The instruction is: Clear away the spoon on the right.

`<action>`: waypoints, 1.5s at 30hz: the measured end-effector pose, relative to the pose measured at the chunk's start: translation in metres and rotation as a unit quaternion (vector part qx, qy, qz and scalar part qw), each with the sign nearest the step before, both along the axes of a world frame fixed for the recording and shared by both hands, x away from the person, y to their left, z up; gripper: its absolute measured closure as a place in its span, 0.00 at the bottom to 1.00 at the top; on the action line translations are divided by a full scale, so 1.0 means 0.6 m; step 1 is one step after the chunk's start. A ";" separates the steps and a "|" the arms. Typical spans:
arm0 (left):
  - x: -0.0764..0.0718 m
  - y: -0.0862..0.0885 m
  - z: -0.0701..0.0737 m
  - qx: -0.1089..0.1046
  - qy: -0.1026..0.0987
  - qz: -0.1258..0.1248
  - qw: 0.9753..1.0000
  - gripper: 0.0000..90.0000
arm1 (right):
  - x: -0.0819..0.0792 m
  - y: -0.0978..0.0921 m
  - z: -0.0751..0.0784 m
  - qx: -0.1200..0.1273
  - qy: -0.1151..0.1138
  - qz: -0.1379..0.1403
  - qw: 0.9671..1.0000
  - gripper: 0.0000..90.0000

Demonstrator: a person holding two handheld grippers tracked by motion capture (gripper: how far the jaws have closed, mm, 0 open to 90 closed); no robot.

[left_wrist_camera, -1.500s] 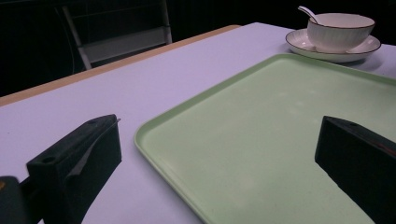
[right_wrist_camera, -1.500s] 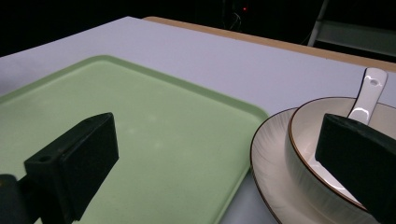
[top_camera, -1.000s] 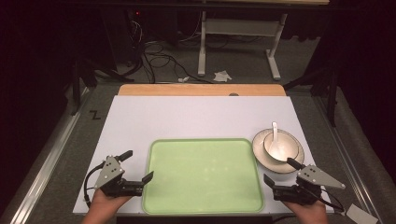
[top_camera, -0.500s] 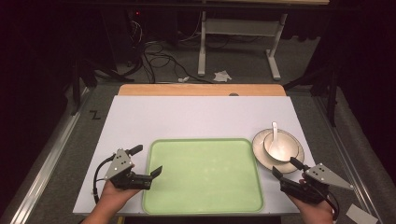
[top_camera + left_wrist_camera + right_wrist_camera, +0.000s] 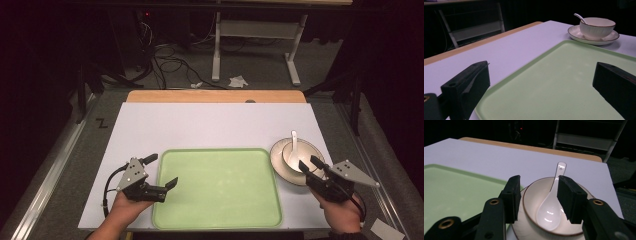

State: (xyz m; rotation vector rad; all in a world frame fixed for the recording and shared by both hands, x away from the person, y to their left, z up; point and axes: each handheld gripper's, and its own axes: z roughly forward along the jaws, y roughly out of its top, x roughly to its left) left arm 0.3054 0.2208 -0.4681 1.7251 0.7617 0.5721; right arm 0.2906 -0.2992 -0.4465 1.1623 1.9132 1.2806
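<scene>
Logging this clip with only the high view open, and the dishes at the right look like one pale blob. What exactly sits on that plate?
Observer: A white bowl with a thin dark rim stands on the saucer, clear in the left gripper view.
Operator: And the spoon?
Observer: The white spoon lies inside the bowl, scoop at the bottom, handle leaning over the far rim; there's a small hole at the handle's end.
Operator: Is the right gripper on it yet?
Observer: No. The right gripper is open, one jaw either side of the bowl's near rim, gripping nothing.
</scene>
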 end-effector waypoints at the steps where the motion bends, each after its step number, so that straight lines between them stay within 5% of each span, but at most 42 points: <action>1: 0.001 -0.002 0.001 -0.001 -0.001 -0.003 1.000 0.02 | 0.001 0.000 0.000 -0.002 0.000 0.000 1.000 0.64; 8: 0.006 -0.011 0.004 -0.002 -0.005 -0.012 1.000 0.02 | 0.011 -0.001 0.008 -0.004 -0.003 -0.023 1.000 0.74; 15: 0.005 -0.010 0.002 0.005 -0.005 -0.013 1.000 0.01 | 0.051 -0.002 0.036 -0.016 -0.011 -0.044 0.999 0.78; 24: -0.011 0.010 0.002 0.008 -0.001 0.007 1.000 0.01 | 0.118 -0.001 0.050 -0.037 0.014 -0.053 0.998 0.87; 25: -0.013 0.015 0.002 0.009 0.000 0.014 1.000 0.01 | 0.136 0.000 0.051 -0.038 0.026 -0.051 0.998 0.97; 27: -0.015 0.019 0.001 0.009 0.002 0.016 1.000 0.01 | 0.150 0.002 0.051 -0.044 0.034 -0.054 0.997 1.00; 32: -0.018 0.037 -0.006 0.017 0.020 0.031 0.999 0.01 | 0.178 0.009 0.049 -0.052 0.042 -0.055 0.996 1.00; 45: -0.031 0.047 0.001 0.009 0.001 0.043 0.999 0.01 | 0.250 0.034 0.045 -0.093 0.081 -0.062 0.990 1.00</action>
